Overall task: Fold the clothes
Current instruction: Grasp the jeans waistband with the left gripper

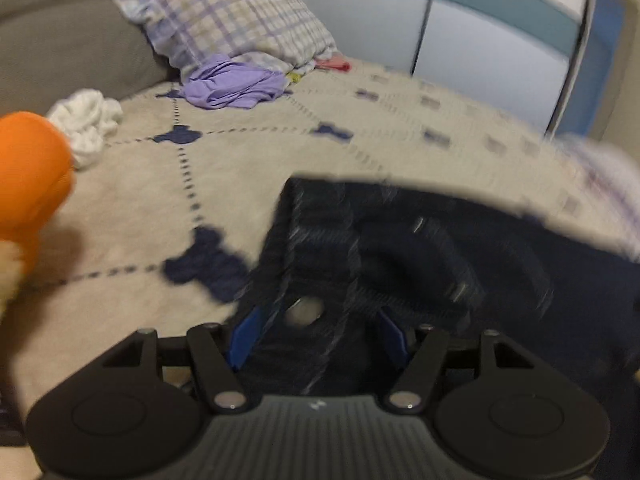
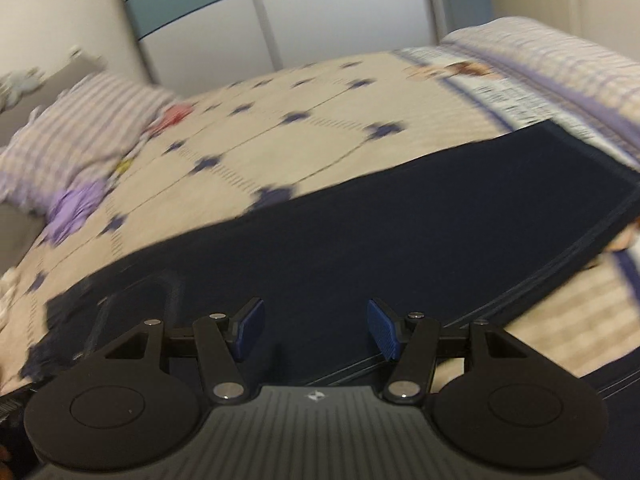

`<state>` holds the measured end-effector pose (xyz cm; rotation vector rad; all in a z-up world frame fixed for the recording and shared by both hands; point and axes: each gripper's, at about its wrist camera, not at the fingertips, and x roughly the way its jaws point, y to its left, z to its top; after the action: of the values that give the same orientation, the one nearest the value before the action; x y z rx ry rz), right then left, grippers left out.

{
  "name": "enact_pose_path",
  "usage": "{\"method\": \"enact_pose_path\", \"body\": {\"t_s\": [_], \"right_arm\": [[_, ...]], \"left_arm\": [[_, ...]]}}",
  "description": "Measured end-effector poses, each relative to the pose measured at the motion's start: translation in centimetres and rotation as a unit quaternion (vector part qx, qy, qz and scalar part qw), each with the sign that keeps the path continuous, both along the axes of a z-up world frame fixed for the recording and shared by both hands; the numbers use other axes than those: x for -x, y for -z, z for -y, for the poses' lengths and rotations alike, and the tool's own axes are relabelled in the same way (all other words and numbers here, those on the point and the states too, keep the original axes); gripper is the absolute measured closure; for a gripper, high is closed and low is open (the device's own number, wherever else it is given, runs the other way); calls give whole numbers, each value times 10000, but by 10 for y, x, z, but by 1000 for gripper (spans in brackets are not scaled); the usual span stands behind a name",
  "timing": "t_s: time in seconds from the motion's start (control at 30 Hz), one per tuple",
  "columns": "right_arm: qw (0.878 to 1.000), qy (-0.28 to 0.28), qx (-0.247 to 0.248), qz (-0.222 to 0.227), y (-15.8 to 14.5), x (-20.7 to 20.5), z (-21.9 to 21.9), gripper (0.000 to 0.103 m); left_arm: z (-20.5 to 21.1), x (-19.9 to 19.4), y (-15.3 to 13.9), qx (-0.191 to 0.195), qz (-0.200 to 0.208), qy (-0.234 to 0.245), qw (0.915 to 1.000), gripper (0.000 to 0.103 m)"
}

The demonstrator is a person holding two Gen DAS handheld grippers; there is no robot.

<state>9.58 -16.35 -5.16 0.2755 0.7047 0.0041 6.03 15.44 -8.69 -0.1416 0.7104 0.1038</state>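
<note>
The dark jeans lie spread flat across the cream patterned bedspread, filling the lower half of both views, presumably laid out so a fold can be started from the ends. In the left wrist view the waistband end with its metal button sits low in the frame, right between the blue pads of the left gripper, whose jaws stand apart and do not seem to pinch the cloth. The right gripper hangs over a plain stretch of denim, its jaws likewise parted with nothing gripped. Unfolded laundry waits at upper left: a lilac garment beside a checked pillow, and a white bundle. Both pictures are smeared, so seams are hard to read; an orange object is cut off at the left edge.
</note>
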Motion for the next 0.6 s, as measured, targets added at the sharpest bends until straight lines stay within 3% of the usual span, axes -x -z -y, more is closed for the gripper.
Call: {"method": "enact_pose_path", "body": {"t_s": [0.13, 0.33, 0.5, 0.6], "right_arm": [[9967, -809, -59, -22, 4, -7, -56, 44], [9798, -1997, 67, -77, 9, -22, -137, 53], [9782, -2064, 205, -111, 15, -41, -168, 57], [9788, -2010, 378, -136, 20, -59, -179, 57]], "left_arm": [[-15, 17, 1, 259, 75, 111, 9996, 37], [-14, 33, -3, 9, 92, 314, 9995, 37], [-21, 34, -10, 221, -58, 315, 9992, 36], [-20, 30, -10, 155, -176, 339, 9991, 36]]}}
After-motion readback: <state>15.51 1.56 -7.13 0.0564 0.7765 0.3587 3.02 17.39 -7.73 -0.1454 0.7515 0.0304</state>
